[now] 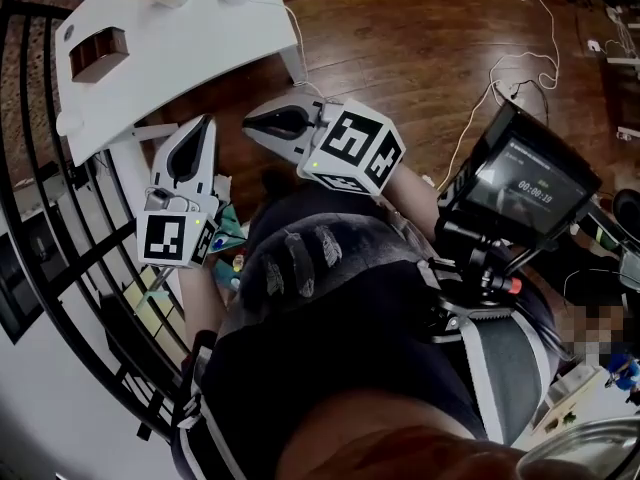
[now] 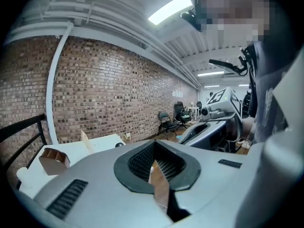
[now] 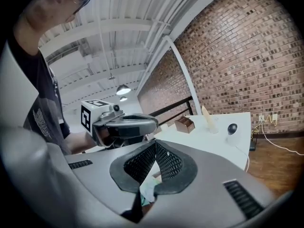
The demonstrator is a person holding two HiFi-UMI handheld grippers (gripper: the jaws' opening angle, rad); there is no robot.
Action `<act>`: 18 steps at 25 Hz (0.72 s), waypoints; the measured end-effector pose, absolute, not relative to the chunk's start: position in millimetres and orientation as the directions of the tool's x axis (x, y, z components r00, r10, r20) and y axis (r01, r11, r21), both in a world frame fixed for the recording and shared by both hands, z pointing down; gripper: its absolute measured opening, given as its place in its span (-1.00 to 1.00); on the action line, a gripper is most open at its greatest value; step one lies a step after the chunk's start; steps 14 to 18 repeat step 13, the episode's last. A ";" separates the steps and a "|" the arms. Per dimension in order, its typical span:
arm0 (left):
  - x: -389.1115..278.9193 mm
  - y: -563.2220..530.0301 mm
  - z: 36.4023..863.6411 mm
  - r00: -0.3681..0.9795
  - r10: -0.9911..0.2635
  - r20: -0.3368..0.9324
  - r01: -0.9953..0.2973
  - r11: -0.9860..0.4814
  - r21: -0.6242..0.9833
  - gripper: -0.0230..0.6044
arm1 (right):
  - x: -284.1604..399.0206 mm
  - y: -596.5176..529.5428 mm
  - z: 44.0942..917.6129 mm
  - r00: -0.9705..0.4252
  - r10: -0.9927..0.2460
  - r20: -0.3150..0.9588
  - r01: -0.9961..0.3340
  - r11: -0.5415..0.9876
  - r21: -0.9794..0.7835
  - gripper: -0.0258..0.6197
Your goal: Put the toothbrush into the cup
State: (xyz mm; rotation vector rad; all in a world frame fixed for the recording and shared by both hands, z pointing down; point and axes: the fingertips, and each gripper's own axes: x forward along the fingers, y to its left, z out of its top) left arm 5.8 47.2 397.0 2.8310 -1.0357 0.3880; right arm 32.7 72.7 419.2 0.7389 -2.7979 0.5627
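Left claw [image 2: 155, 146] and right claw [image 3: 155, 145] are both closed and empty, held side by side near the white table [image 1: 200, 38], tips toward it.

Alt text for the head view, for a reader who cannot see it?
Seen steeply from above, a person holds the left gripper and right gripper side by side before the torso, both shut and empty. Beyond them stands a white table with a brown container on it, on a wooden floor.
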 end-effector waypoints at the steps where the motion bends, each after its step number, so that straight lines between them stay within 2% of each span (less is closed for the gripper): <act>1: 2.3 48.4 395.4 0.736 -0.622 0.266 -0.647 -0.762 0.009 -0.94 | 29.9 73.4 418.1 -0.855 -0.436 0.280 -0.510 0.803 -0.307 -0.92; 13: -98.5 63.6 393.5 0.736 -0.649 0.194 -0.669 -0.742 0.055 -0.94 | -64.1 92.6 407.8 -0.842 -0.436 0.318 -0.516 0.823 -0.237 -0.92; 18: -98.5 63.6 393.5 0.736 -0.649 0.194 -0.669 -0.742 0.055 -0.94 | -64.1 92.6 407.8 -0.842 -0.436 0.318 -0.516 0.823 -0.237 -0.92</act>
